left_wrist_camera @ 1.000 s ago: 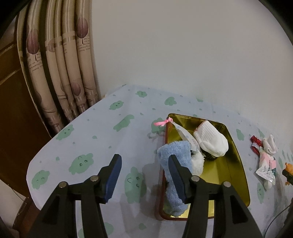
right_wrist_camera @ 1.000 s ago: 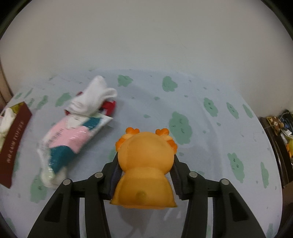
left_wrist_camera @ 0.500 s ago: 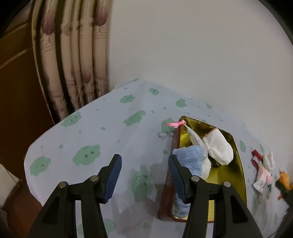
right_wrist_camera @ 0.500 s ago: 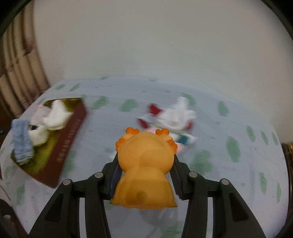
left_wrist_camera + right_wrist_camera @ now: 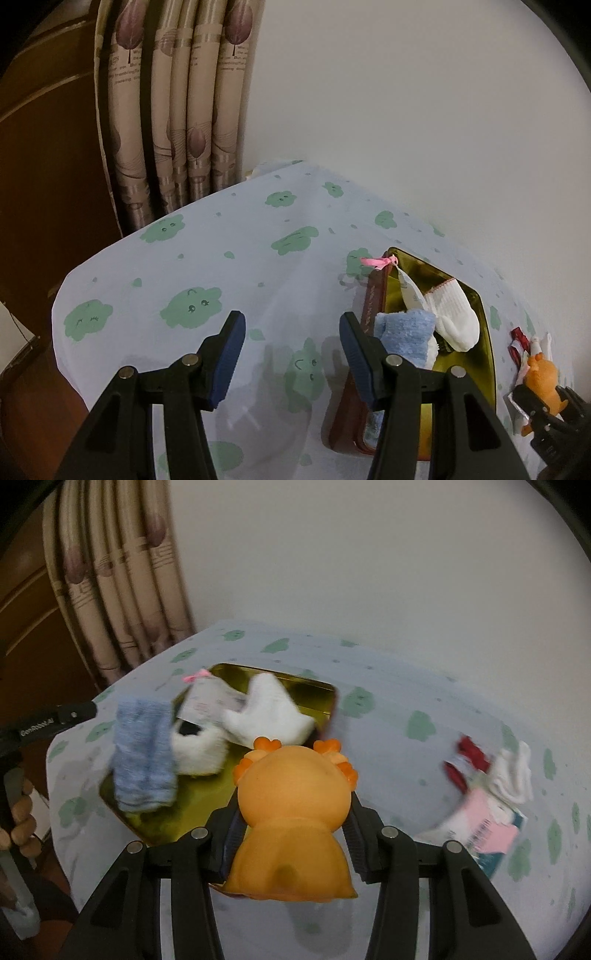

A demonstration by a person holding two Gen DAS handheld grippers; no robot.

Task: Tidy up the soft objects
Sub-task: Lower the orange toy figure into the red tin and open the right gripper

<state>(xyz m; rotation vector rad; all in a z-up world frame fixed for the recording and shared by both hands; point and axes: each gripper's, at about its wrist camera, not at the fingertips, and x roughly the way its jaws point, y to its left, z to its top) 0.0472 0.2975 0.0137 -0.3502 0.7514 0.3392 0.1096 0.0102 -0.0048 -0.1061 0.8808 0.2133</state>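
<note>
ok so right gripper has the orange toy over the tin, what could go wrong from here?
1. The tin is already crowded: blue sock, white fluffy item and white sock fill its far end. The orange toy may land on them and roll out.
2. The blue sock drapes over the tin's rim in the left wrist view; a bump could drag it off.
3. The right gripper view is motion-blurred, so a fast release may miss. The left gripper, open, hovers beside the tin.

We swung the right hand-held gripper (image 5: 291, 827) and its orange plush toy (image 5: 293, 812) leftward, gold tray (image 5: 325, 692) now ahead, sock packet (image 5: 487, 812) shifted right, left hand-held gripper (image 5: 291, 354) drawn back.
</note>
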